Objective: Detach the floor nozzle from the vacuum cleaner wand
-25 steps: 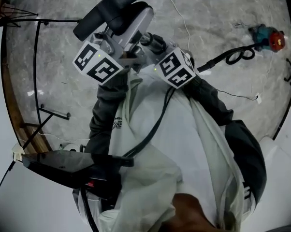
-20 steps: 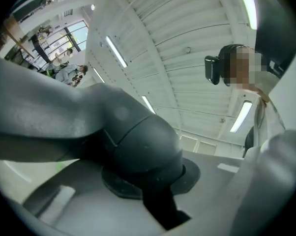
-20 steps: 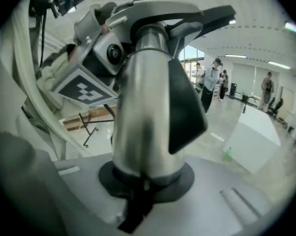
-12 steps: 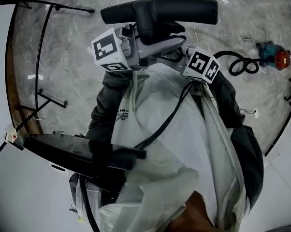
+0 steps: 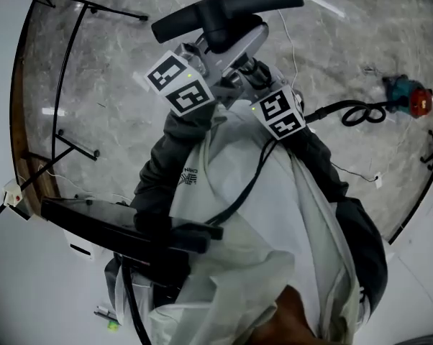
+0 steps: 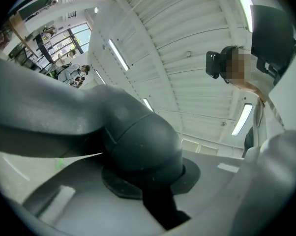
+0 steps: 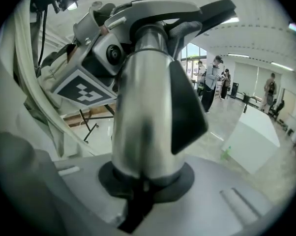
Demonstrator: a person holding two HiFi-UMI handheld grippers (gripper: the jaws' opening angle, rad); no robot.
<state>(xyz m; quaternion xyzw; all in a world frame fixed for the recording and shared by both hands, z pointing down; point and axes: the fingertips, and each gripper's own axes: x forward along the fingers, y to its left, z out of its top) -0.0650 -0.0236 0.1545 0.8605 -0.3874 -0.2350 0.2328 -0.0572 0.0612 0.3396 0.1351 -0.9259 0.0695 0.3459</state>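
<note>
Tight quarters here: the left gripper [image 6: 143, 191] is nearly closed, clamped on the dark neck of the floor nozzle [image 5: 227, 9]. At its four o'clock in the head view, the right gripper [image 7: 143, 181] pinches the silver wand [image 7: 140, 97]. The nozzle bar sits at twelve o'clock. Best play: brace the wand and pull the neck straight along the tube. The black tab [image 7: 187, 107] may be a catch to press first.

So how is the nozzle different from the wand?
The nozzle is dull black; the wand is shiny silver. The nozzle is a wide bar with a rounded neck; the wand is a straight tube. The left gripper is shut on the nozzle's neck; the right gripper is shut on the wand. Both are held up off the floor and look joined together.
</note>
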